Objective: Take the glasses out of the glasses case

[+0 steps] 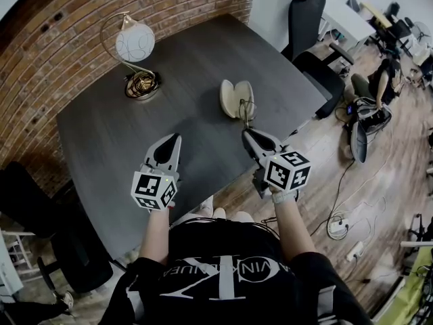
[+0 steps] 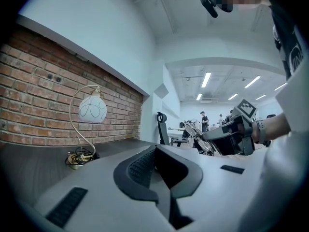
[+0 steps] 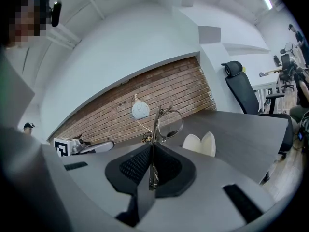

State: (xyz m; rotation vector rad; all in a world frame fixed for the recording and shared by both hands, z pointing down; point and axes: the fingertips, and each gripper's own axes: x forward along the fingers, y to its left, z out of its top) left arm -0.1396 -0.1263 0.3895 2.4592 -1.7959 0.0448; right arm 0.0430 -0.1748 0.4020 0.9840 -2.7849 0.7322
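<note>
An open cream glasses case (image 1: 237, 99) (image 3: 200, 144) lies empty on the dark table (image 1: 122, 134), its two halves spread apart. My right gripper (image 1: 245, 133) (image 3: 152, 151) is shut on one temple of thin wire-rimmed glasses (image 1: 247, 111) (image 3: 171, 123). It holds them lifted just in front of the case, lenses pointing away from me. My left gripper (image 1: 174, 139) (image 2: 155, 150) hovers over the table to the left, shut with nothing in it. The left gripper view also catches the right gripper (image 2: 231, 132) with the glasses (image 2: 199, 135).
A globe lamp (image 1: 135, 42) (image 2: 92, 109) on a curved wire stem stands at the table's far left, its cable coiled at the base (image 1: 141, 83). A brick wall runs behind it. A black office chair (image 1: 312, 26) stands at the table's right end, with cables on the floor.
</note>
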